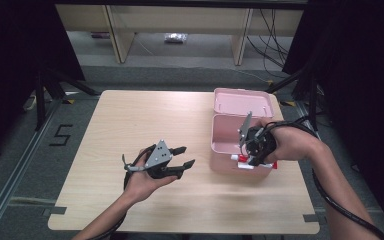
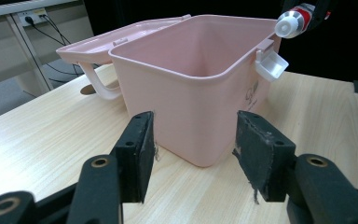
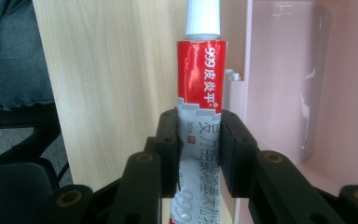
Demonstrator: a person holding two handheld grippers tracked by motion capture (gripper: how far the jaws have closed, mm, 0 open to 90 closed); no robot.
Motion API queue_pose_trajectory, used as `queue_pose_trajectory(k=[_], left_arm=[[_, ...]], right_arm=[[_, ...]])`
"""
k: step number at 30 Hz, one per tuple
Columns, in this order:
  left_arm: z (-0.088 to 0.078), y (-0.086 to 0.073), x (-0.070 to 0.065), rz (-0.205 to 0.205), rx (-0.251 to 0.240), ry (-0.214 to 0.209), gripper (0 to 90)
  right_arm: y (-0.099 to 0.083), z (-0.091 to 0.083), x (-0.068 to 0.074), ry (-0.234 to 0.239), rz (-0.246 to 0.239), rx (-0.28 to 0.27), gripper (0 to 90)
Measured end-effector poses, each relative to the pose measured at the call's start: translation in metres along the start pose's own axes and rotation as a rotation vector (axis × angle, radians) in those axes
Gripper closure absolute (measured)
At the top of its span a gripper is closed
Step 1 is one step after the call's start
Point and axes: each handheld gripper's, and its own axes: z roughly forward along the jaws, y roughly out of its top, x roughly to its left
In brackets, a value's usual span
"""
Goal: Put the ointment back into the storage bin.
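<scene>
A pink plastic box stands open on the right half of the wooden table, its lid folded back behind it. My right gripper is shut on a red, white and silver ointment tube, held over the box's near rim; the tube's white cap points left past the box's white latch. My left gripper hovers open and holds nothing, a short way left of the box, with the jaws aimed at its side wall.
The table's left and front areas are bare wood. Its edges drop to a grey floor with a taped "5". Pale furniture legs and cables stand beyond the far edge.
</scene>
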Motion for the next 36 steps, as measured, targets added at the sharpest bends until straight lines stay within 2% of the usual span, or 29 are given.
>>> queue_pose_trajectory(k=[1,2,5,6,7,10,11,12,14,16,19,22,23,25,26,29,30,31,32,33,34,35,36], left_arm=[[0.000,0.000,0.000,0.000,0.000,0.001,46.7],[0.000,0.000,0.000,0.000,0.000,0.001,46.7],[0.000,0.000,0.000,0.003,0.000,-0.001,46.7],[0.000,0.000,0.000,0.002,0.000,-0.001,46.7],[0.000,0.000,0.000,0.002,0.000,-0.001,46.7],[0.000,0.000,0.000,0.001,0.001,0.000,46.7],[0.000,0.000,0.000,0.001,0.001,0.001,46.7],[0.000,0.000,0.000,0.000,0.000,0.002,46.7],[0.000,0.000,0.000,0.001,-0.001,0.000,46.7],[0.000,0.000,0.000,0.005,0.000,-0.002,46.7],[0.000,0.000,0.000,0.003,-0.001,-0.001,46.7],[0.000,0.000,-0.001,0.002,-0.001,-0.002,46.7],[0.000,0.000,-0.001,0.003,0.001,-0.003,46.7],[0.000,0.000,-0.001,0.003,0.002,-0.005,46.7],[0.001,0.001,-0.001,0.010,0.003,-0.007,46.7],[0.001,0.001,-0.002,0.009,0.003,-0.010,46.7],[0.001,0.001,-0.001,0.010,0.005,-0.011,46.7],[0.001,0.001,-0.001,0.010,0.005,-0.011,46.7],[0.001,0.001,-0.001,0.001,0.002,-0.008,46.7],[0.001,0.001,-0.001,0.003,0.002,-0.007,46.6],[0.001,0.001,-0.001,0.003,0.002,-0.006,46.6],[0.001,0.001,-0.001,0.004,0.002,-0.005,46.6],[0.001,0.002,-0.001,0.003,0.001,-0.004,46.6]], right_arm=[[0.000,-0.001,0.000,0.001,0.007,0.004,72.3],[0.001,-0.002,0.004,0.007,0.068,0.027,72.3],[0.001,-0.002,0.001,0.012,0.051,0.023,72.3],[0.000,-0.001,0.001,0.010,0.066,0.025,72.3],[0.001,-0.001,-0.002,0.006,0.026,0.017,72.3],[0.000,-0.001,-0.002,0.008,0.067,0.027,72.3],[0.000,0.001,-0.005,0.004,0.022,0.001,72.3],[-0.001,0.001,-0.007,-0.002,0.012,0.002,72.3],[-0.001,0.000,-0.005,0.005,0.044,0.016,72.3],[-0.001,-0.001,-0.007,0.006,0.043,0.027,72.3],[-0.002,-0.001,-0.008,0.003,0.078,0.028,72.3],[-0.002,-0.001,-0.011,0.003,0.063,0.032,72.3],[-0.003,0.000,-0.014,0.000,0.022,0.007,72.3],[-0.002,-0.002,-0.012,-0.003,0.076,0.029,72.3],[-0.002,-0.002,-0.014,-0.003,0.061,0.022,72.3],[-0.002,-0.002,-0.017,-0.006,0.056,0.011,72.3],[-0.002,-0.001,-0.020,0.002,0.043,0.020,72.2],[-0.003,-0.002,-0.018,-0.011,0.078,0.035,72.3],[-0.003,-0.001,-0.019,-0.006,0.086,0.029,72.2],[-0.004,-0.001,-0.020,-0.011,0.091,0.032,72.3],[-0.004,0.000,-0.023,-0.007,0.055,0.022,72.3],[-0.005,-0.001,-0.024,-0.002,0.081,0.022,72.3],[-0.005,-0.001,-0.024,-0.002,0.081,0.022,72.3]])
